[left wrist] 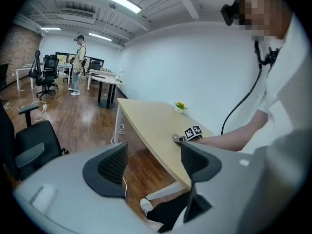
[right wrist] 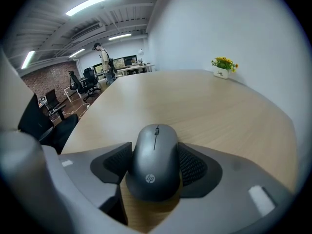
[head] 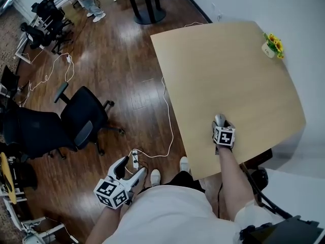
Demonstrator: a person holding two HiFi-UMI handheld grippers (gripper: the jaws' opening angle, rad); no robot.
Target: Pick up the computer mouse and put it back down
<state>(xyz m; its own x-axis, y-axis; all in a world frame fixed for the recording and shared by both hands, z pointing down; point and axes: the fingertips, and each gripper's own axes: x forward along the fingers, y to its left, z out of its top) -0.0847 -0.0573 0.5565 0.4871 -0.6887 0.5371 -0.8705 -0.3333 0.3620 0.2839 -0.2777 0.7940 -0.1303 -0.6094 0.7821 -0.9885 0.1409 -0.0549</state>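
**Figure: head view with both gripper views.** The wooden table [head: 228, 70] fills the upper right of the head view, and its top is bare except for two items. The left gripper [head: 121, 183] hangs at the lower left, off the table and over the wooden floor [head: 127, 60]. Its jaws stand apart with nothing between them. The right gripper [head: 221, 127] sits at lower centre-right, near the table's near edge. Its two pads are closed against the flanks of the computer mouse [right wrist: 153, 156], which lies lengthwise between them with its wheel end pointing away. We cannot tell whether the mouse rests on the top or is raised just off it. A small pot of yellow flowers [head: 272, 44] stands near the far right corner, well apart.

We judge slip to be the main risk. The flanks of the mouse are smooth and curved, so a quick lift or a tilt could let it twist or fall from the pads. The near edge is the second risk, since a drop or careless set-down toward the bottom of the frame could send the mouse to the floor. Open room lies toward the top of the frame, where we see broad bare tabletop, and a set-down there looks safest.
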